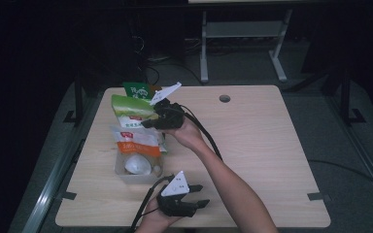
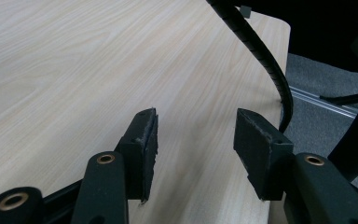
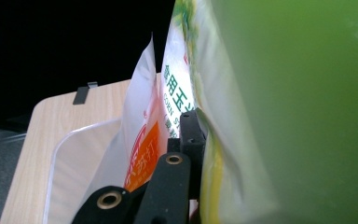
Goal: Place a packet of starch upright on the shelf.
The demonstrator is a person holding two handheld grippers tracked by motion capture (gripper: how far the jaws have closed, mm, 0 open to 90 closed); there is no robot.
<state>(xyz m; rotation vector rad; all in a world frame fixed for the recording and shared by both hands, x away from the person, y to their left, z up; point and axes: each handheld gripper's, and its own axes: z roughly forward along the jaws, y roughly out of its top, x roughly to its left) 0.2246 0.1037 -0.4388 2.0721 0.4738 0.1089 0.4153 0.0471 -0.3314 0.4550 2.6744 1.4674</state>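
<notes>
Clamped jaws first: my right gripper (image 1: 151,118) is pinched tight on the edge of the green-and-white bag (image 1: 132,109), which from the right gripper view reads as corn starch, and I hold it up over the far-left part of the table (image 1: 262,145). My left gripper (image 1: 200,195) stands about half open with nothing between the pads (image 2: 145,149), resting low near my own edge of the wooden top.

Judging by how things lie, I take the work to be packing pouches into the clear plastic bin (image 1: 126,175). One orange-and-white bag (image 1: 137,141) already stands in the bin, leaning toward the far side, and a white rounded item (image 1: 137,165), which I cannot name for certain, sits in the bin's bottom nearer me. The green one is not yet in; it hangs just behind the orange one, touching or nearly touching it, so lowering and releasing it remain. A dark green packet (image 1: 137,90) stands behind both near the far table edge, and that may follow.

Count: two grippers, one bin, three bags or packets in all, one white rounded item, one round cable hole (image 1: 225,98) in the tabletop.
</notes>
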